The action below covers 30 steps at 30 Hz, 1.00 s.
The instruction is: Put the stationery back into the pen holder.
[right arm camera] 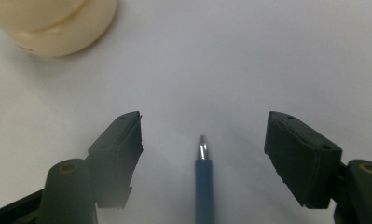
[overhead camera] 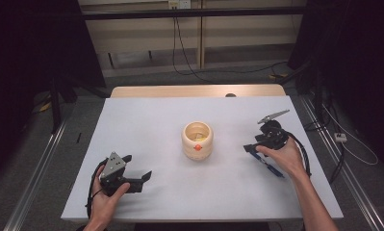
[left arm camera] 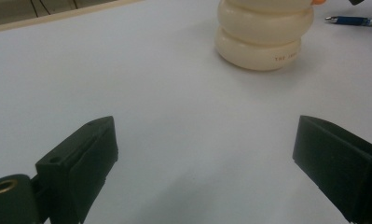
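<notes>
White worktop (overhead camera: 180, 120) is carrying just two things: one cream holder (overhead camera: 197, 140) sitting mid-surface and one blue pen (right arm camera: 204, 186) lying flat off to its right. Right hand-held gripper (right arm camera: 203, 140) is straddling the pen tip, jaws spread and not touching it, while the left hand-held gripper (left arm camera: 204, 154) is hanging out spread over bare surface.

Bright tabletop, dark bkgd, soft closeups.
</notes>
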Each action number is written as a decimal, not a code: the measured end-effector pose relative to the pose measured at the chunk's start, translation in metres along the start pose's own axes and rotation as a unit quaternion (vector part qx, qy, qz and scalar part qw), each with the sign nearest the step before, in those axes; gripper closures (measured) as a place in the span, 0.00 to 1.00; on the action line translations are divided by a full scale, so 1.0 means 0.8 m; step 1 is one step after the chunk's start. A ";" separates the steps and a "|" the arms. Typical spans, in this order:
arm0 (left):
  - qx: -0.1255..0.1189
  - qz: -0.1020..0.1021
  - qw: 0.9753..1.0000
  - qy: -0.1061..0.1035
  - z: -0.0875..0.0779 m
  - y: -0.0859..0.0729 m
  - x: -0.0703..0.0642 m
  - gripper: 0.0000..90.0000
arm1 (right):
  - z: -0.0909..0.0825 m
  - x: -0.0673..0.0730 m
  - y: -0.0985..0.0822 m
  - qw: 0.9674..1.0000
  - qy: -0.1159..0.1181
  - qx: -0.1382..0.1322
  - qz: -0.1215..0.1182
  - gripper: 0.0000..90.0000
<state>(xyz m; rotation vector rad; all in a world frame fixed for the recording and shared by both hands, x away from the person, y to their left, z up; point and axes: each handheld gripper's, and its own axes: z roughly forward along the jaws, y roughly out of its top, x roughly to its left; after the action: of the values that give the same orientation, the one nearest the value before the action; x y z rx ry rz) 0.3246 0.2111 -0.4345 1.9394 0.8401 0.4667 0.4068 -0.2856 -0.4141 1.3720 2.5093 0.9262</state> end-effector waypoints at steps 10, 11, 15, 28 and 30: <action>0.000 0.001 1.000 0.003 -0.002 -0.001 0.002 0.07 | -0.017 0.006 0.004 0.998 -0.036 0.041 -0.024 0.49; 0.001 0.000 1.000 0.004 -0.002 -0.001 0.001 0.07 | -0.018 0.006 0.004 0.998 -0.043 0.049 -0.025 0.51; 0.000 0.000 1.000 0.004 -0.002 -0.001 0.001 0.07 | -0.011 0.008 0.003 0.995 -0.050 0.084 -0.024 0.57; -0.002 -0.006 1.000 0.009 -0.005 -0.001 0.003 0.07 | 0.009 0.015 0.004 0.985 -0.057 0.159 -0.033 0.70; -0.001 -0.007 1.000 0.010 -0.005 -0.002 0.002 0.07 | 0.013 0.015 0.002 0.983 -0.059 0.169 -0.036 0.73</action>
<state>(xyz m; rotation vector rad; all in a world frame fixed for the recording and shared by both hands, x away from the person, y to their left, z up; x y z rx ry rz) 0.3224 0.2149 -0.4336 1.9276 0.8651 0.4791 0.4049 -0.2703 -0.4198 1.3633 2.6893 0.4025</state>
